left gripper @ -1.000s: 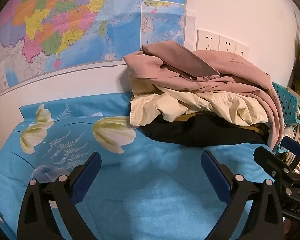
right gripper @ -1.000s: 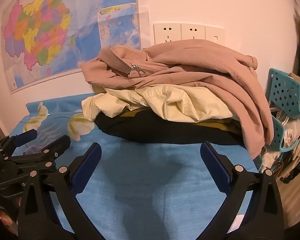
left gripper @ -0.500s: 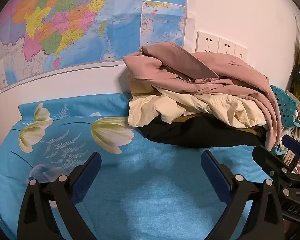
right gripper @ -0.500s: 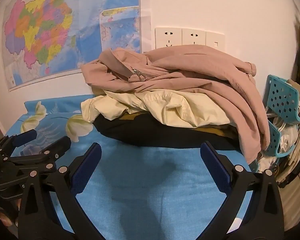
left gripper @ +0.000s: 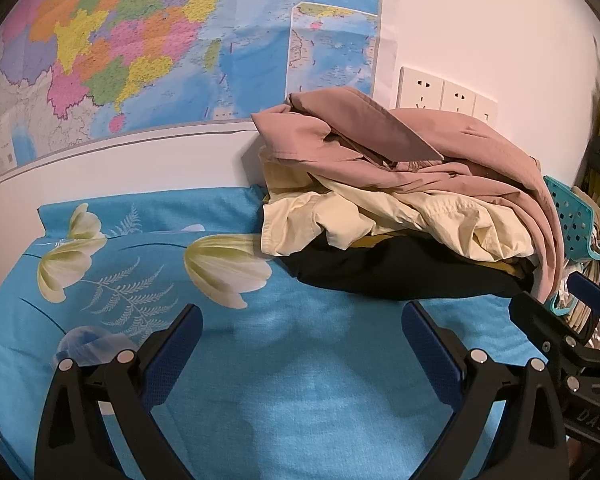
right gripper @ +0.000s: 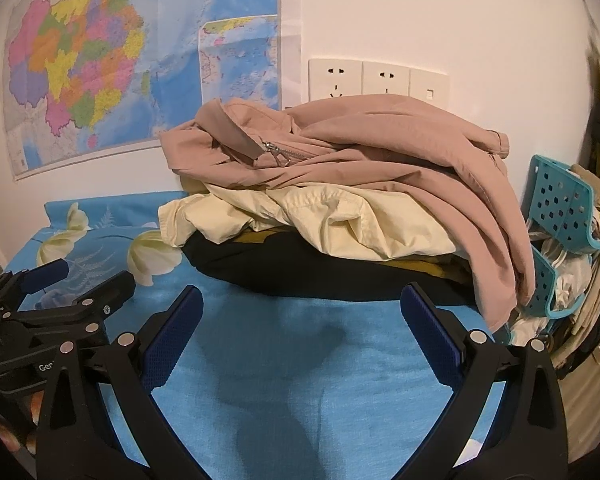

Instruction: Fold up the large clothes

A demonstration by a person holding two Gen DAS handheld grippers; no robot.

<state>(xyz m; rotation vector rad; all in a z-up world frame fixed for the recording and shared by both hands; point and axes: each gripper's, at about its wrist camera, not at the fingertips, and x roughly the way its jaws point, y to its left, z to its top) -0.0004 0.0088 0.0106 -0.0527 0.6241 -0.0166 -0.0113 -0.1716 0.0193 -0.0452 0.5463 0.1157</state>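
Observation:
A pile of clothes lies at the back right of the blue floral bedsheet [left gripper: 260, 360]. A dusty-pink zip jacket [left gripper: 440, 152] [right gripper: 380, 160] is on top, a pale yellow shirt [left gripper: 380, 216] [right gripper: 340, 224] under it, a black garment [left gripper: 400, 268] [right gripper: 300, 272] at the bottom. My left gripper [left gripper: 300, 344] is open and empty above the sheet, in front of the pile. My right gripper [right gripper: 300, 320] is open and empty, close before the black garment. Each gripper shows in the other's view: the right one [left gripper: 560, 320], the left one [right gripper: 60, 292].
A coloured wall map [left gripper: 140, 60] and white wall sockets [right gripper: 376, 78] are behind the pile. A teal perforated basket [right gripper: 560, 216] with cloth and bags stands off the bed's right edge [right gripper: 520, 380].
Both grippers have moved slightly nearer the pile and risen a little; the clothes have not moved. Both stay open.

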